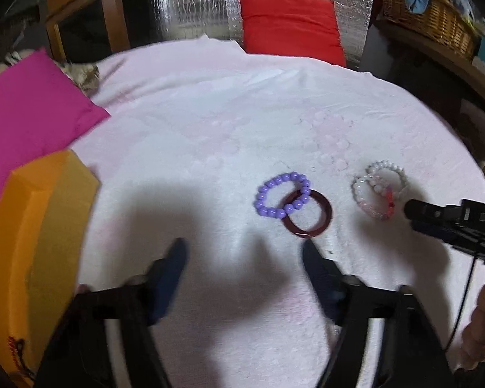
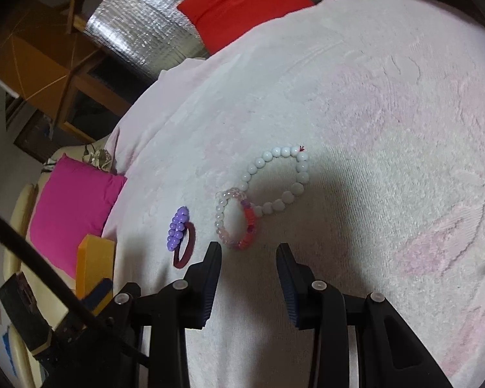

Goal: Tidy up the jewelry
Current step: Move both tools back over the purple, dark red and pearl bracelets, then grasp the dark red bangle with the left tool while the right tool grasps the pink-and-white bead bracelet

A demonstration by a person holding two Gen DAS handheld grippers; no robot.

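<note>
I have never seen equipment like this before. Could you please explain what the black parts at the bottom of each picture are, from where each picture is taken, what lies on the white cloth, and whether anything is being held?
There is no robot here: a person holds a two-finger gripper in each hand, and a wide-angle camera on each looks forward along its fingers. One picture looks along the left gripper, the other along the right gripper.

On the white towel lie four bracelets: a purple bead bracelet overlapping a dark red bangle, and a white bead bracelet touching a pink and orange bead bracelet. A yellow box stands at the left.

Both grippers are open and hold nothing.
</note>
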